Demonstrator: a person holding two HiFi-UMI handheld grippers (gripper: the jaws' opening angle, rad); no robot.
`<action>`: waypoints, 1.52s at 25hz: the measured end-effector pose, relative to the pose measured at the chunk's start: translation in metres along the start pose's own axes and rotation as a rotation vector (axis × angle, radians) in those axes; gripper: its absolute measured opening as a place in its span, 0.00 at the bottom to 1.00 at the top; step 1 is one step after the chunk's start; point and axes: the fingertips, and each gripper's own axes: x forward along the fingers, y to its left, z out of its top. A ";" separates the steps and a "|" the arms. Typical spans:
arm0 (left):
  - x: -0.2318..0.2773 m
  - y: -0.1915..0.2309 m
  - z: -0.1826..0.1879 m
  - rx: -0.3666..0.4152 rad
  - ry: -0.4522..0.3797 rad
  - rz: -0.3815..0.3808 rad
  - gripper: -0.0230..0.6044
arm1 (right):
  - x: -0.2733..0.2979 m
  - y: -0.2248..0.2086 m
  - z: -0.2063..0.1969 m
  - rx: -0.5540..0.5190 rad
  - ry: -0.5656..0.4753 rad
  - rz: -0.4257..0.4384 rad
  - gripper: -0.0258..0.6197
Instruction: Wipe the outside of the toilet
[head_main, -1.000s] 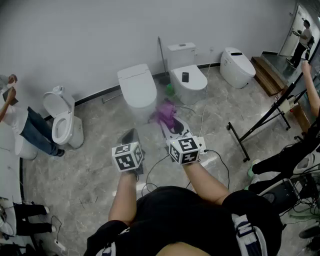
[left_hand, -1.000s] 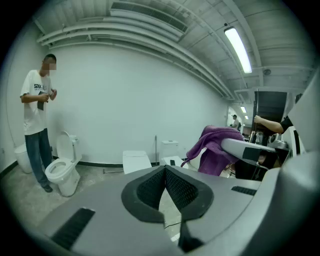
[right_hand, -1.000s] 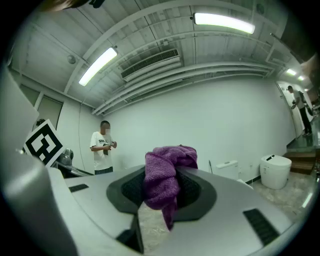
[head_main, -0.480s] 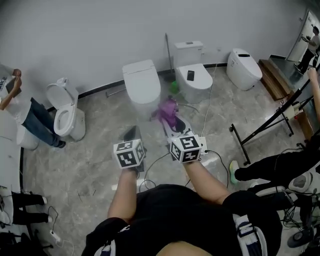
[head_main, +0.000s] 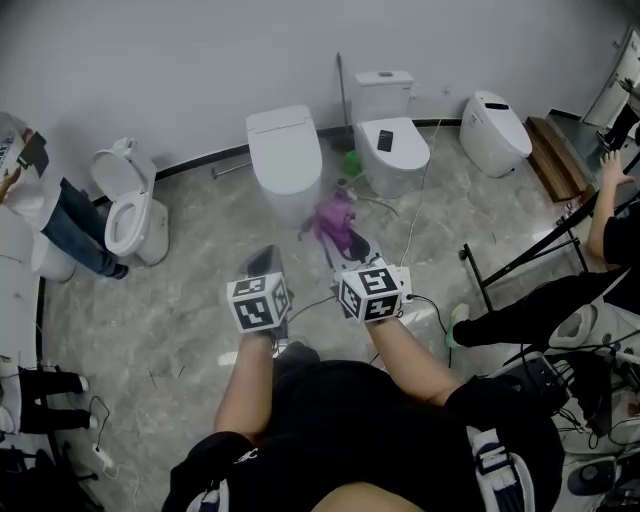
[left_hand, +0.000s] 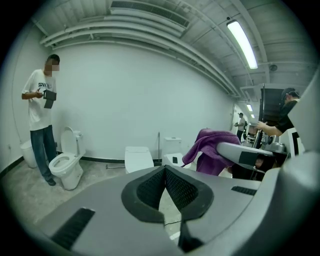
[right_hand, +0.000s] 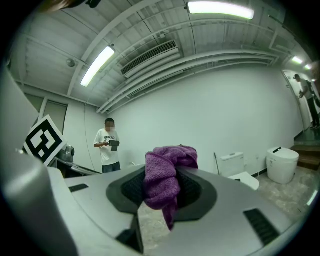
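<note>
**mopguy:** Looks like no wiping has started yet. What's the setup?

**tileRat:** Yep, not started as far as I can judge. The right gripper (right_hand: 161, 186) has its jaws clamped on a purple cloth (right_hand: 169, 159). The cloth bunches up above the tips and a tail of it dangles down between them. The left gripper (left_hand: 164, 171) has its pads pressed together with nothing in them. The closed-lid toilet (head_main: 285, 158) sits straight out ahead of both sets of jaws, well apart from them.

**mopguy:** There's a tank toilet (head_main: 392, 140) ahead and off to the right of the jaws too. Which one is it?

**tileRat:** Can't tell for sure. My guess is the closed-lid one, since both pairs of jaws line up with it. To do it well I'd close in and lead with the bunched wad, so cloth rather than the hard jaw tips meets the porcelain. Then start on the lid and work down the sides of the bowl. The jaws only pinch a narrow bit of cloth, so press gently or it could drag out. The left one can just hang back beside it.
</note>
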 end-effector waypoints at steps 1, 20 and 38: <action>0.002 0.003 0.000 -0.005 -0.003 0.003 0.05 | 0.003 0.000 -0.001 -0.001 0.002 0.005 0.23; 0.160 0.117 0.086 -0.037 -0.022 -0.023 0.05 | 0.209 -0.031 0.009 -0.075 0.037 0.014 0.23; 0.285 0.237 0.148 -0.036 0.010 -0.079 0.05 | 0.378 -0.057 0.002 -0.057 0.046 -0.076 0.23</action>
